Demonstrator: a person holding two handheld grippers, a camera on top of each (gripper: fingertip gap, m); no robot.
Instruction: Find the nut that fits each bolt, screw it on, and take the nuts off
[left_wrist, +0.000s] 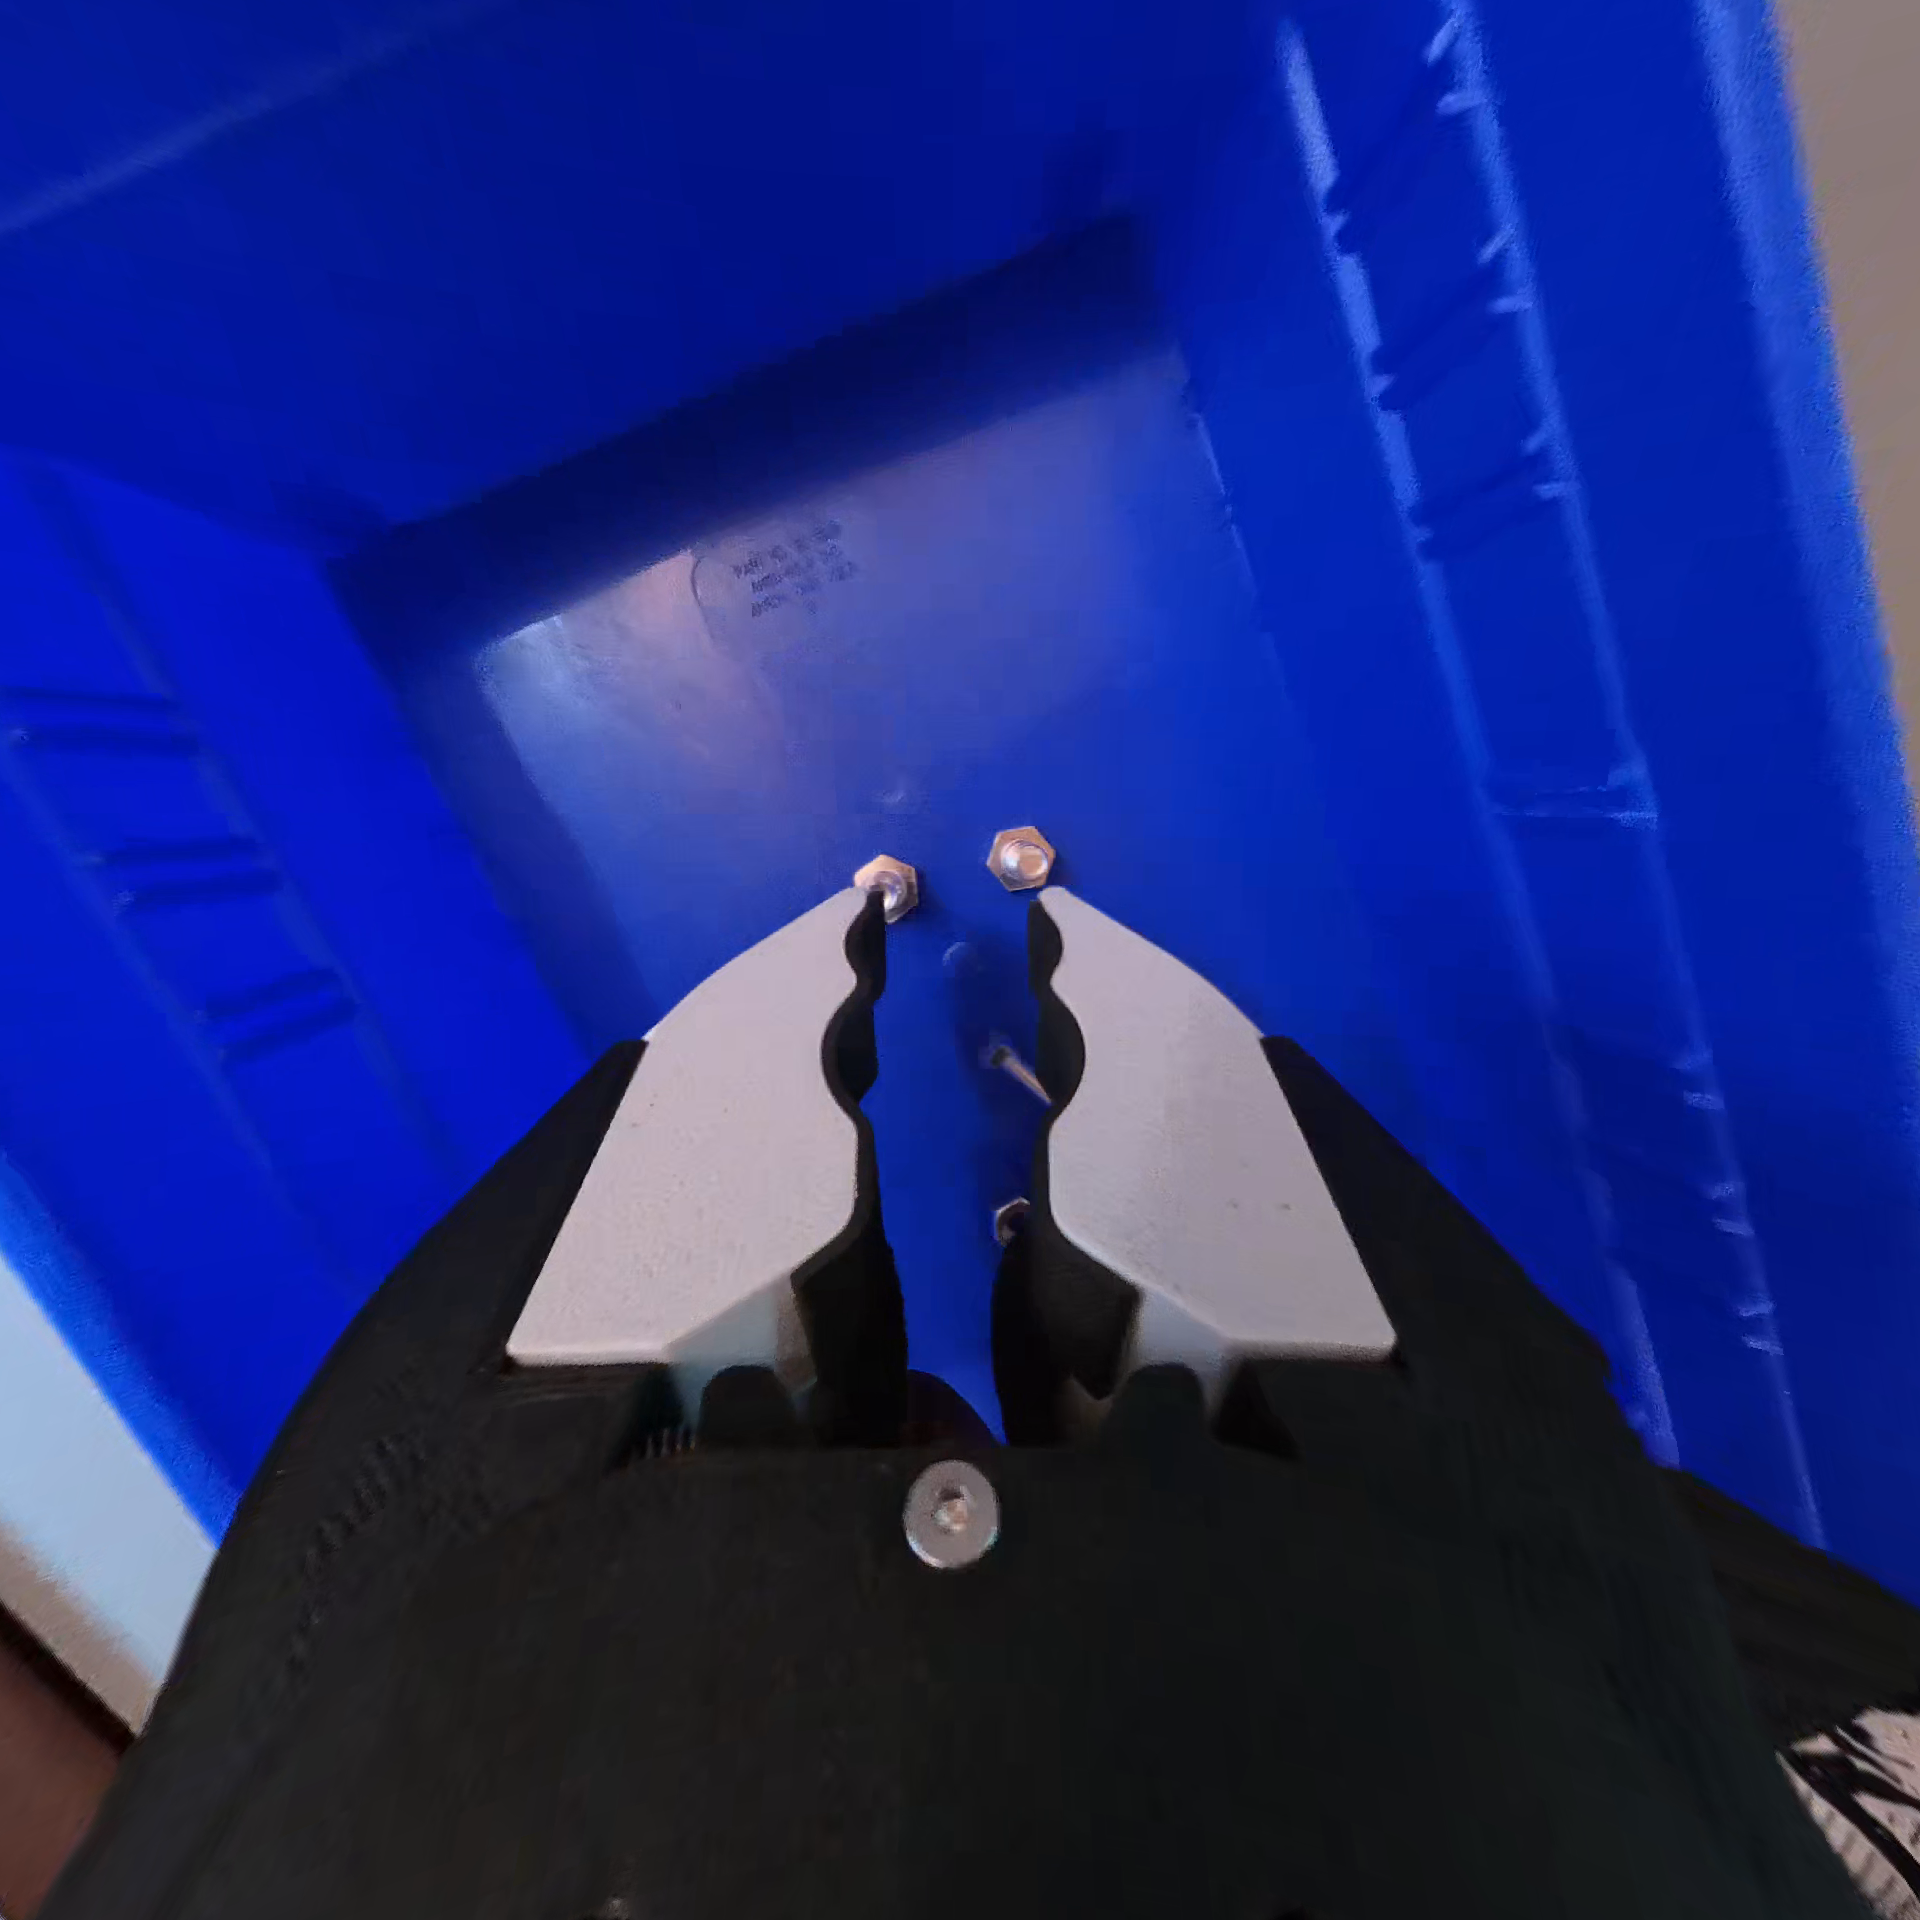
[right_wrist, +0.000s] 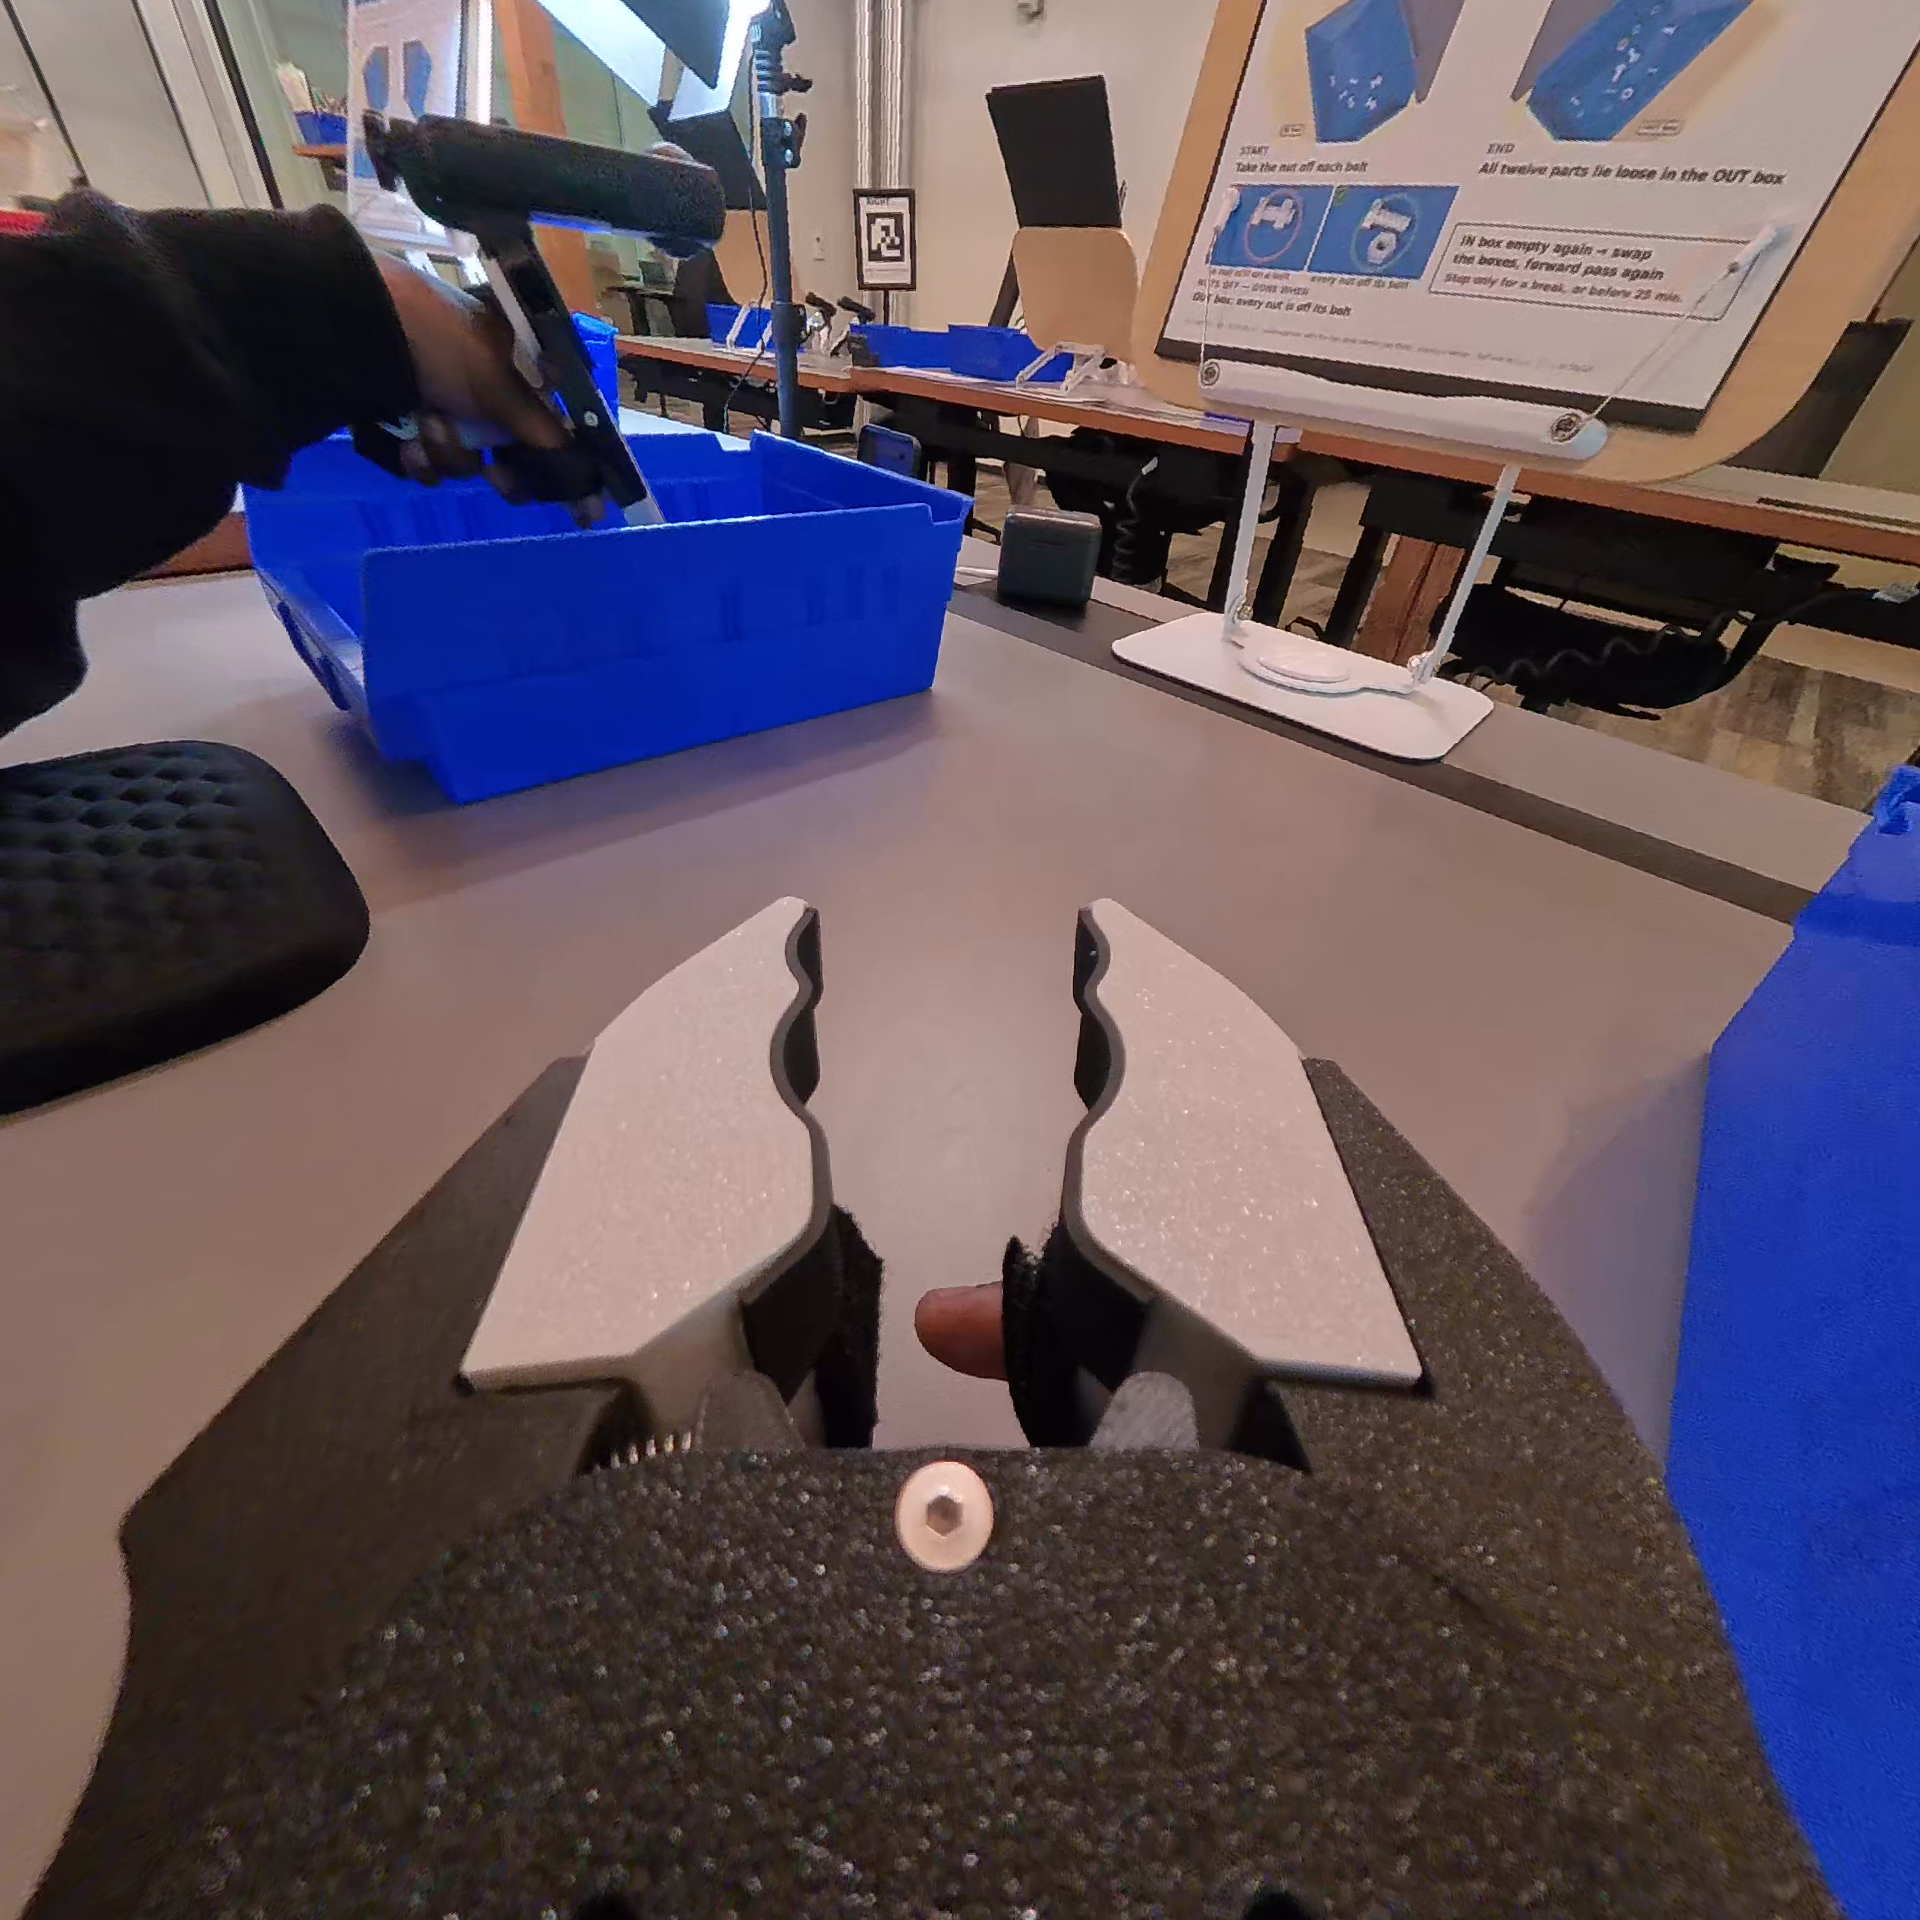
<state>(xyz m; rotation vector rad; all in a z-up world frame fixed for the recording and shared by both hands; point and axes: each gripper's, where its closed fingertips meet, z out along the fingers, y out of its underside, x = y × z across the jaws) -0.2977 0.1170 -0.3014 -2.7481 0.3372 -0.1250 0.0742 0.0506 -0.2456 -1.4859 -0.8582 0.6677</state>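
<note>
While jaws gape, nuts (left_wrist: 1023, 858) beyond tips, blue bin (left_wrist: 727, 312).

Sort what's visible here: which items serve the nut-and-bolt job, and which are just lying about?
Job: left gripper, open inside the blue bin; two hex nuts on its floor; right gripper, open and empty; second blue bin.

Bystanders: black wrist pad, instruction board, dark grey box.

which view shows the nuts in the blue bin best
The left wrist view. It looks straight down into the blue bin, where two nuts lie on its floor just past the open left gripper. The right wrist view shows only the bin's outer walls; the nuts are hidden.
</note>
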